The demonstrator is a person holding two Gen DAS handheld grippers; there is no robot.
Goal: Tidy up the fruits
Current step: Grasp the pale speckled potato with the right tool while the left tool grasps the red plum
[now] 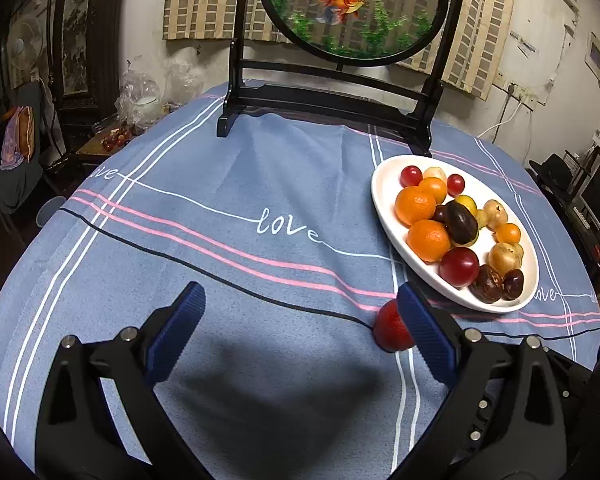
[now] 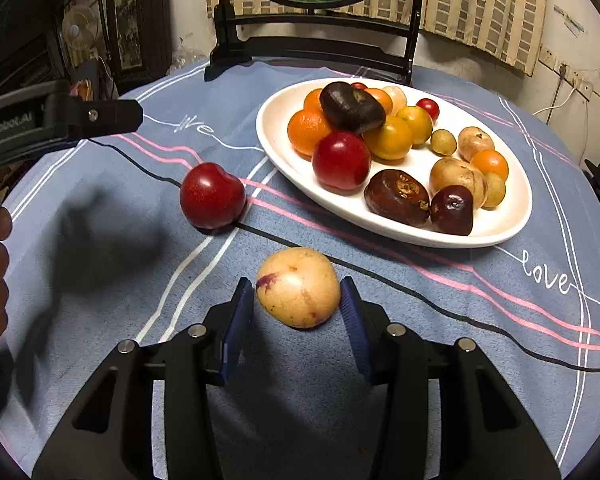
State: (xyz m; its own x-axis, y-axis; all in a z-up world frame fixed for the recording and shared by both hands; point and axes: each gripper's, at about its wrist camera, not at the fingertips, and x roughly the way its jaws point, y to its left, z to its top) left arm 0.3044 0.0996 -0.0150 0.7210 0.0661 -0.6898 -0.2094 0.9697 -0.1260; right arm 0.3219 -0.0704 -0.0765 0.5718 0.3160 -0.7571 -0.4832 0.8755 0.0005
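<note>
**Pale fruit sitting between the right fingers, red fruit beside the left**

The right gripper point(image 2: 298, 300) is reaching over the blue striped tablecloth point(image 2: 100, 280) with its blue pads standing on either side of a pale yellow fruit point(image 2: 299, 287) streaked with purple. The left pad is lying just beside the fruit's skin and the right pad looks to be touching it, but whether the fingers are actually squeezing it cannot be told. The fruit is resting on the cloth.

At ten o'clock from that fruit, a red plum point(image 2: 212, 195) is sitting on the cloth by itself, near the white oval plate point(image 2: 512, 224). The plate is lying at one o'clock and is carrying oranges, yellow and red fruits, and dark brown ones.

The left gripper point(image 1: 300, 320) is hovering with its fingers wide apart and nothing between them. In the left wrist view the same red plum point(image 1: 390, 330) is showing just inside the right pad, partly hidden by it. The plate point(image 1: 384, 200) is lying at two o'clock, and a dark wooden stand point(image 1: 328, 100) holding a round goldfish panel is standing at twelve o'clock.
</note>
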